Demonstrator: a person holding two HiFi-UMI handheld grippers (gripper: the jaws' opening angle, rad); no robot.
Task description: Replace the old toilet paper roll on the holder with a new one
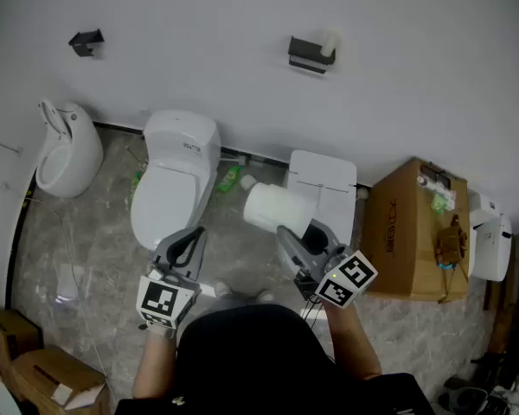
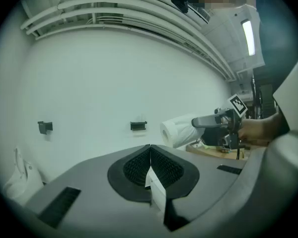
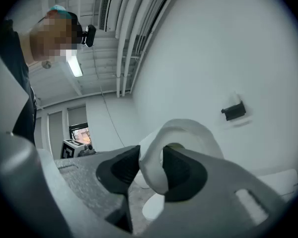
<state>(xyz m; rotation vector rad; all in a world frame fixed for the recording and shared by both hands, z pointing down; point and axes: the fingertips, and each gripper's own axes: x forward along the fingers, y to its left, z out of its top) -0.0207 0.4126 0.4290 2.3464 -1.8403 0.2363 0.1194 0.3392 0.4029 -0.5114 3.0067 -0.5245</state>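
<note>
- Left claw (image 1: 189, 236): clenched, the ribbed pads meeting in one seam. A small white tab (image 2: 156, 188) sits at that seam; I cannot tell what it is. Nothing else is in it. It hangs over the floor in front of the toilet (image 1: 175, 175).
- Right claw (image 1: 287, 232): partly open and grasping the new paper roll (image 1: 272, 207). One pad is inside the core, the other is on the outer wrap, and the roll's wall is pinched between them.
- Head view only: the floor layout. The roll is held in the air low in the room, between the toilet and a cardboard box (image 1: 406, 232), well below the wall holder (image 1: 310, 54).
- Head view also shows a pale stub (image 1: 330, 45) at the holder's right end. A second dark bracket (image 1: 86, 41) is further left on the wall.
- Left gripper view only: the right claw side-on with the roll sticking out towards the wall, holder and bracket at about its height.
- Right gripper view only: the grip itself, with the holder up and to the right of the roll.
- Roll: white, full and thick. The wrap is squashed out of round where the pads bite, and the brownish core just shows.
</note>
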